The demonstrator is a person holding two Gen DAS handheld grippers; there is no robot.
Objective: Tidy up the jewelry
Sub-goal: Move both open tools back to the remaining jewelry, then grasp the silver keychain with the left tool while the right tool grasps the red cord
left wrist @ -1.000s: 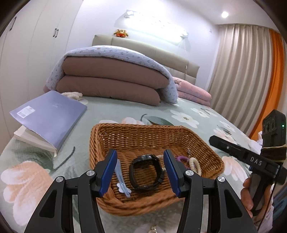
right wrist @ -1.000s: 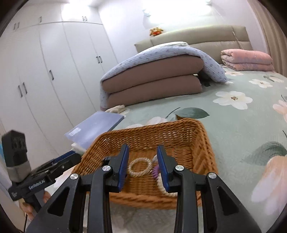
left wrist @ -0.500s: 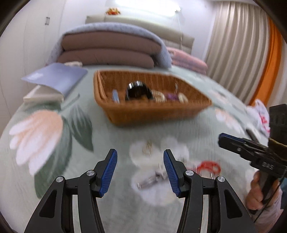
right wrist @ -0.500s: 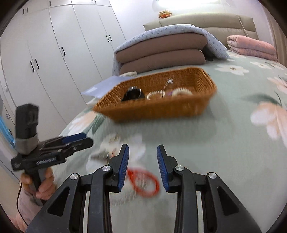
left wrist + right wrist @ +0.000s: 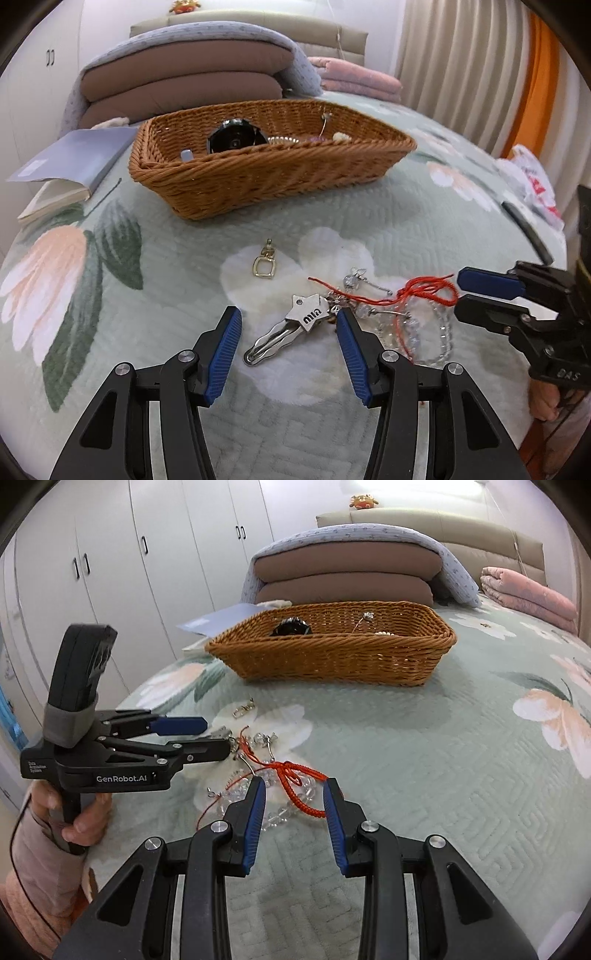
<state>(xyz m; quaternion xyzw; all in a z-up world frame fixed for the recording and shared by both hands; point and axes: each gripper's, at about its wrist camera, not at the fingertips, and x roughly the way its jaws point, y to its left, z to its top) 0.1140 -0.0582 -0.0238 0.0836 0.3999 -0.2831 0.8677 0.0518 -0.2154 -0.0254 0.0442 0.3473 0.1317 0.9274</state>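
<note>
Bed: our left hand-held gripper spread around hair clip; right hand-held gripper spread over red cord; basket at 12 o'clock.

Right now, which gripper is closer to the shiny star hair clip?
Left. The left gripper is open with the star hair clip lying between its fingers. The right gripper is off to the side, open around the red string bracelet.

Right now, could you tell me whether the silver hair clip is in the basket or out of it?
Out. The silver hair clip lies on the bedspread, between the open left gripper's fingers, apart from the basket.
</note>
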